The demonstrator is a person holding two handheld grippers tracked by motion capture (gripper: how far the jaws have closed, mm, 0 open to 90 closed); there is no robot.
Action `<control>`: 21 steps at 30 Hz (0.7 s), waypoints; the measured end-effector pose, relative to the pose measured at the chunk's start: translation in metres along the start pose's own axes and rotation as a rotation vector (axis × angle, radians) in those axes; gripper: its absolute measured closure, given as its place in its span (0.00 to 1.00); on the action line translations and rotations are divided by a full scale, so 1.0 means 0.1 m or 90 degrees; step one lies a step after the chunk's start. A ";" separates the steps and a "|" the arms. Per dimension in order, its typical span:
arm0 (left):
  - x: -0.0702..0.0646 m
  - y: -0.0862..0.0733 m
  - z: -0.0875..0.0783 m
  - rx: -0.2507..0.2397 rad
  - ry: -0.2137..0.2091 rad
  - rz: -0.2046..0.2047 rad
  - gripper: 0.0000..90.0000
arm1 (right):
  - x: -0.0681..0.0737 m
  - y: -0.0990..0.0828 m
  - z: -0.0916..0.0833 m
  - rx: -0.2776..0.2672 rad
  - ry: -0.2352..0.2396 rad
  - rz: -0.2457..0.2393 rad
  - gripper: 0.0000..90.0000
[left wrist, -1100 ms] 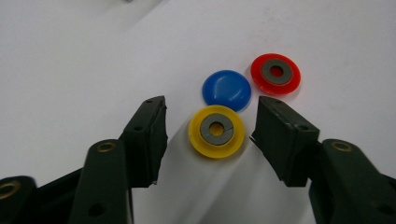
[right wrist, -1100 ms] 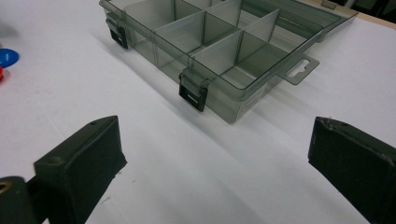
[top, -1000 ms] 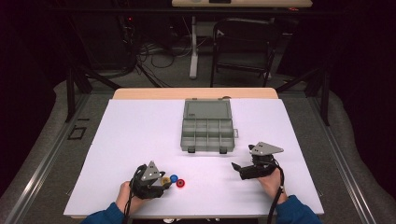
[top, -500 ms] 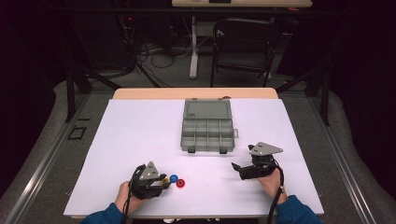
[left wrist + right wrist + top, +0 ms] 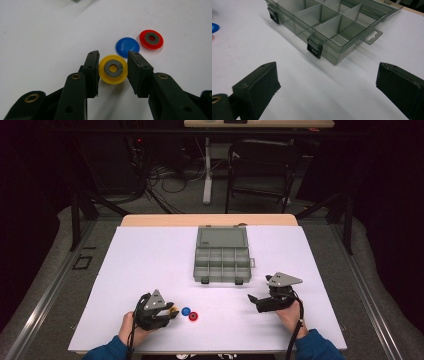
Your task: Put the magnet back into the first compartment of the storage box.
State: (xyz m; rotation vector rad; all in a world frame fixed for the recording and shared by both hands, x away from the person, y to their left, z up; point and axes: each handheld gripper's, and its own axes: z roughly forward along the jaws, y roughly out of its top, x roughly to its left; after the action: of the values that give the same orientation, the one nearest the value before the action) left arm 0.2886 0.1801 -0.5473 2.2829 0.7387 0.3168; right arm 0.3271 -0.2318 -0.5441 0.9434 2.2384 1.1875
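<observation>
The left gripper [image 5: 113, 68] is closing its jaws around the yellow disc [image 5: 113, 69], which is lying flat on the white table [image 5: 150, 260] squarely between the two pads. The jaws have just been closing, and both pads are now meeting the disc's rim, so the disc is being gripped but is not yet lifted. The blue disc [image 5: 127, 47] and the red disc [image 5: 151, 39] are lying just beyond the jaw tips, untouched. The compartment box [image 5: 221, 255] is standing open, well apart from the discs, and its visible compartments are holding nothing, so judging by this the sorting is only starting. The right gripper [image 5: 327, 82] is waiting near the box, jaws spread wide and empty.
</observation>
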 end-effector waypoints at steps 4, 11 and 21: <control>0.02 0.02 -0.02 -0.002 0.006 0.004 0.70 | 0.00 0.01 -0.01 -0.001 -0.001 -0.002 0.04; 0.09 0.07 -0.05 -0.008 0.013 0.004 0.70 | 0.00 0.01 -0.01 -0.001 -0.005 -0.008 0.04; 0.19 0.18 -0.09 -0.020 0.016 0.001 0.70 | -0.02 0.03 -0.03 -0.006 -0.013 -0.012 0.04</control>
State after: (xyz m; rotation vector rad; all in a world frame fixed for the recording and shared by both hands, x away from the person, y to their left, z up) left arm 0.3073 0.1860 -0.5280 2.2539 0.7387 0.3564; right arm 0.3278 -0.2339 -0.5397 0.9256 2.2181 1.1741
